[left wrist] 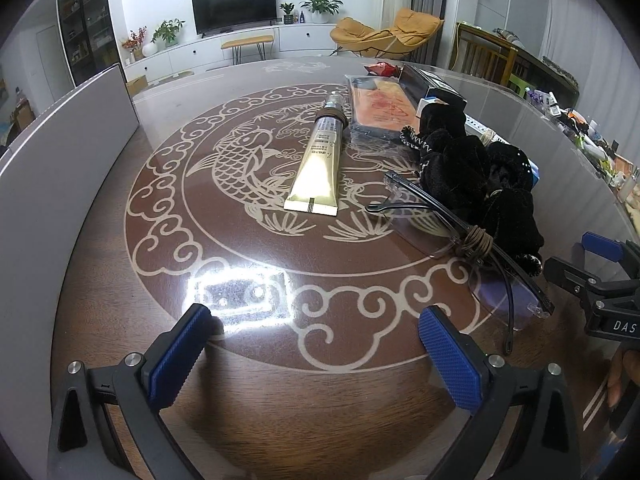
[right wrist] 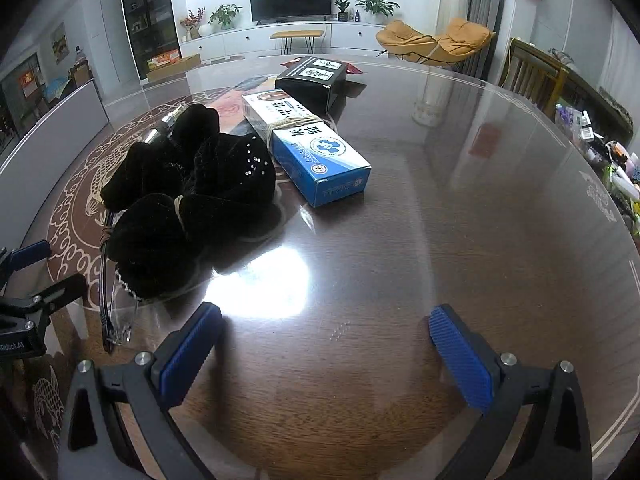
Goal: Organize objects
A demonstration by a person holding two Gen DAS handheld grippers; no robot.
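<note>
A gold tube (left wrist: 316, 162) lies mid-table, ahead of my open, empty left gripper (left wrist: 316, 354). To its right lie a black velvet hair bow (left wrist: 480, 172), clear glasses (left wrist: 460, 236) tied with a band, and an orange flat package (left wrist: 380, 104). In the right wrist view the bow (right wrist: 192, 196) sits left of centre, beside a blue and white box (right wrist: 316, 152) and a black box (right wrist: 312, 78). My right gripper (right wrist: 326, 354) is open and empty over bare table, right of the bow. The glasses (right wrist: 116, 320) poke out under the bow.
The round glass-topped table (left wrist: 120, 288) has a fish pattern. A grey panel (left wrist: 60, 152) stands along its left edge. Cluttered small items (left wrist: 592, 132) line the far right. The right gripper's body (left wrist: 600, 292) shows at the left view's right edge.
</note>
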